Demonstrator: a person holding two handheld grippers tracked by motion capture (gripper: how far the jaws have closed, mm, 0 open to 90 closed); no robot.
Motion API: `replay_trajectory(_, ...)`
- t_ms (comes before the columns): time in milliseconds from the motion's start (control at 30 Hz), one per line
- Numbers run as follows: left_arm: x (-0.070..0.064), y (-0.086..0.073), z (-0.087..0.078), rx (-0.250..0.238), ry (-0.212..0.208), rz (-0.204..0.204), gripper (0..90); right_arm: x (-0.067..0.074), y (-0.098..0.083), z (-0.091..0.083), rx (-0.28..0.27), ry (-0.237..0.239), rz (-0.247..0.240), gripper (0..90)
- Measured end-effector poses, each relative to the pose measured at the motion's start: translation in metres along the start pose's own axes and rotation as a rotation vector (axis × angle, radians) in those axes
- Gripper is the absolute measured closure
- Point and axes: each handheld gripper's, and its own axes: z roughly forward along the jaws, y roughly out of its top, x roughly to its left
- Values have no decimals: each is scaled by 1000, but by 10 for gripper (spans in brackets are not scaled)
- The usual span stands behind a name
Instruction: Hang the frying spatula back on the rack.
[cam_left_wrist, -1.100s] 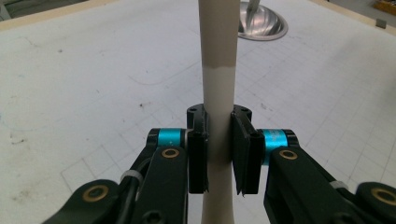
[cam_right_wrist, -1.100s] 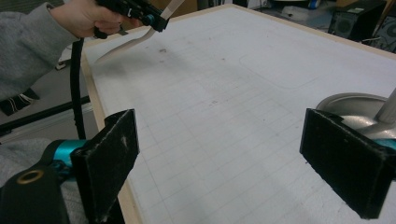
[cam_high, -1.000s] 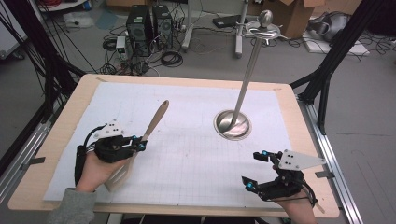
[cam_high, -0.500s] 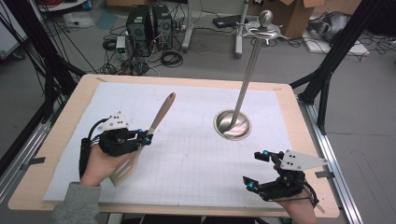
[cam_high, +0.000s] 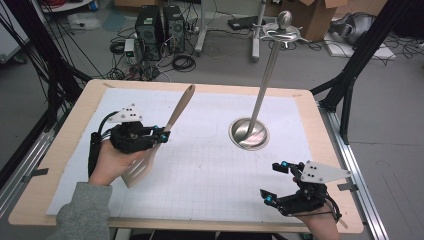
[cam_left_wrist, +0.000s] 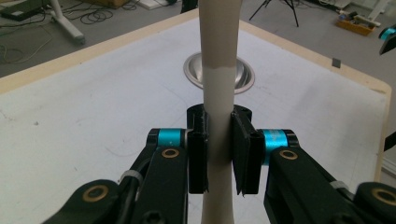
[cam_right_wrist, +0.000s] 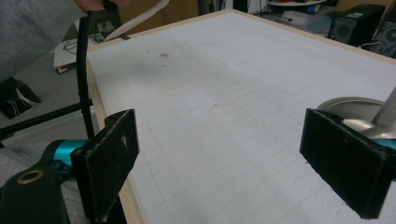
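Observation:
My left gripper (cam_high: 161, 134) is shut on a spatula (cam_high: 177, 112), at the neck between its brown handle and its white slotted blade. The handle points up and toward the far side; the blade (cam_high: 140, 167) hangs low toward the person. In the left gripper view both jaws of the left gripper (cam_left_wrist: 218, 144) press on the spatula's shaft (cam_left_wrist: 218, 84). A metal stand (cam_high: 266, 80) with a round base (cam_high: 248, 133) and hooks at its top rises right of centre. My right gripper (cam_high: 280, 182) stands open near the front right edge, with nothing between its pads (cam_right_wrist: 109, 156).
A white gridded mat (cam_high: 210, 165) covers the wooden table (cam_high: 75, 107). Computers, cables and boxes lie on the floor beyond the far edge. Black frame legs stand at both sides of the table. The stand's base (cam_right_wrist: 355, 114) sits just past my right gripper's far pad.
My left gripper has carried the spatula to the right and raised it, with the handle tilting more upright. The right gripper has stayed in place.

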Motion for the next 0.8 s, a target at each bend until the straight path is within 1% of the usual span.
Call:
replay_trajectory(67,0,5,1,3,-7,9,777,0,0,0,-8,-7,1,107)
replay_trajectory(200,-4,16,4,8,12,39,777,0,0,-1,-12,-8,0,108)
replay_trajectory(267,-5,22,5,16,-1,37,777,0,0,-1,-13,-7,0,107)
replay_trajectory(300,-6,26,5,20,-4,47,777,0,0,-1,-13,-6,1,107)
replay_trajectory(367,-8,31,7,18,-10,48,777,0,0,-1,-15,-3,2,107)
replay_trajectory(400,-10,35,8,16,-14,56,777,-1,0,-1,-19,-3,-4,107)
replay_trajectory(500,-15,42,12,10,-24,61,777,-1,-1,-3,-19,-1,5,107)
replay_trajectory(533,-17,45,14,11,-25,69,777,-2,-1,-3,-20,-2,9,107)
replay_trajectory(667,-24,55,22,2,-35,73,777,-3,-1,-7,-33,-4,11,107)
replay_trajectory(800,-30,62,29,-12,-42,64,777,-2,-1,-11,-50,-4,5,107)
